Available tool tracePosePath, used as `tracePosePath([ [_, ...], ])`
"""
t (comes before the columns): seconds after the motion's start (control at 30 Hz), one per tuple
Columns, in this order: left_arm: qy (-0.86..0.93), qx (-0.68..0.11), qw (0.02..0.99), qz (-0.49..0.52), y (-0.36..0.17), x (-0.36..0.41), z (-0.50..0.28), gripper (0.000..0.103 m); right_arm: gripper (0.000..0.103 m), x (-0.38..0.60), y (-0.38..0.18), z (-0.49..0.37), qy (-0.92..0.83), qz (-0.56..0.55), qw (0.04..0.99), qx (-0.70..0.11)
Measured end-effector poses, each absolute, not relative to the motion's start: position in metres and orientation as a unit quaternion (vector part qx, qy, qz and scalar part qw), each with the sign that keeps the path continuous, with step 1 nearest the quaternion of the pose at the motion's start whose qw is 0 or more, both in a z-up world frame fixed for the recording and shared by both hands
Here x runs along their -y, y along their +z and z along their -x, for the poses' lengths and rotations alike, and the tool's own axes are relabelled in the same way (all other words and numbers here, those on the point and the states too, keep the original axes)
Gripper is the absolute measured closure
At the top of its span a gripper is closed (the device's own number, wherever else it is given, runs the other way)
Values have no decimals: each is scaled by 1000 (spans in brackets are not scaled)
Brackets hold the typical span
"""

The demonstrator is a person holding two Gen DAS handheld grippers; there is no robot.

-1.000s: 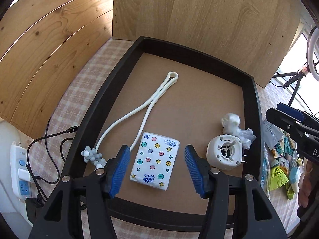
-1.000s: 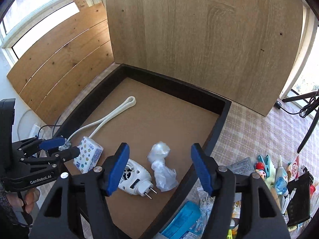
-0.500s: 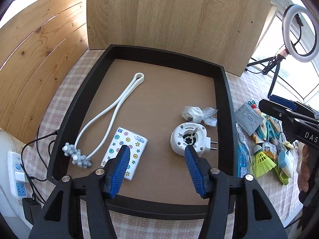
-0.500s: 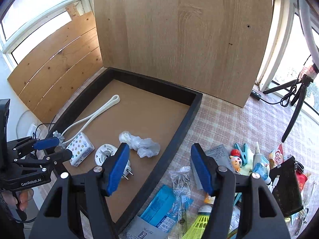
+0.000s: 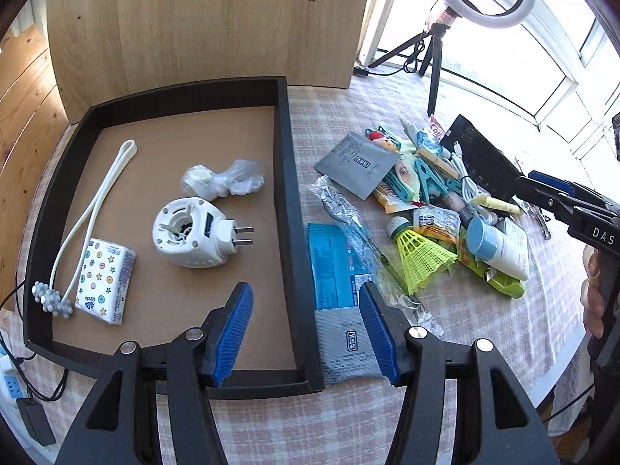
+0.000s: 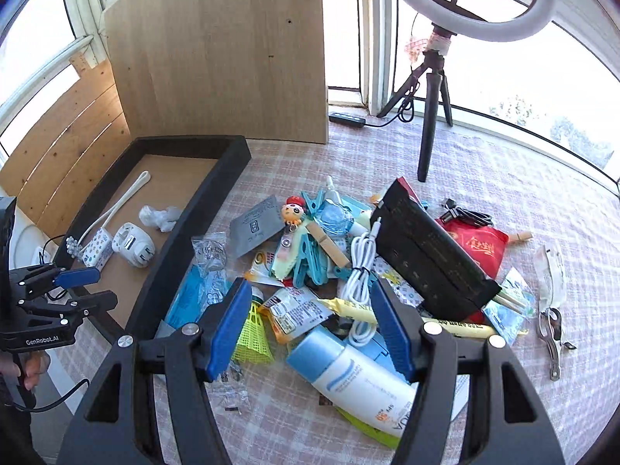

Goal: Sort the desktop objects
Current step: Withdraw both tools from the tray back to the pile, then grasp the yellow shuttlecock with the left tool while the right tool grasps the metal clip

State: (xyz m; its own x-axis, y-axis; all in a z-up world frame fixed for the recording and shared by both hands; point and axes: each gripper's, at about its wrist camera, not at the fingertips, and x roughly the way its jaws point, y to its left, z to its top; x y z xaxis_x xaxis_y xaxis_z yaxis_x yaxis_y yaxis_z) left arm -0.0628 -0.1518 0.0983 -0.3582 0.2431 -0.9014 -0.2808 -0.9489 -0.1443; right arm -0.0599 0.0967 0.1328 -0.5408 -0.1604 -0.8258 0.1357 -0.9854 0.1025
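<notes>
The black tray (image 5: 288, 178) has raised walls; bare brown floor lies at 6 o'clock of the white plug-in device (image 5: 190, 234) inside it. The mixed clutter pile (image 6: 348, 271) sits on the checked worktop (image 6: 503, 178) at the tray's 3 o'clock. Left hand-held gripper (image 5: 306, 333) and right hand-held gripper (image 6: 310, 329) both hang released, grasping nothing.

The white tube (image 6: 362, 387) hides partly behind the right claw (image 6: 312, 333).

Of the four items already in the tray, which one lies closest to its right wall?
The white plug-in device: its prongs point at the tray's right wall; the other three lie farther away.
</notes>
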Motion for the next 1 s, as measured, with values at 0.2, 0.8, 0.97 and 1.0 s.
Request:
tracePosePath([
  [0.2, 811, -66, 202, 546, 91, 95, 48, 48, 40, -166, 117, 21, -871, -489, 28, 43],
  [0.8, 799, -91, 183, 566, 56, 31, 58, 48, 40, -352, 87, -39, -847, -514, -109, 85],
  [0.97, 799, -86, 166, 571, 51, 27, 62, 48, 40, -374, 73, -18, -842, -526, -104, 62],
  [1.0, 800, -85, 163, 571, 51, 26, 63, 48, 40, -377, 70, -12, -841, -529, -101, 57],
])
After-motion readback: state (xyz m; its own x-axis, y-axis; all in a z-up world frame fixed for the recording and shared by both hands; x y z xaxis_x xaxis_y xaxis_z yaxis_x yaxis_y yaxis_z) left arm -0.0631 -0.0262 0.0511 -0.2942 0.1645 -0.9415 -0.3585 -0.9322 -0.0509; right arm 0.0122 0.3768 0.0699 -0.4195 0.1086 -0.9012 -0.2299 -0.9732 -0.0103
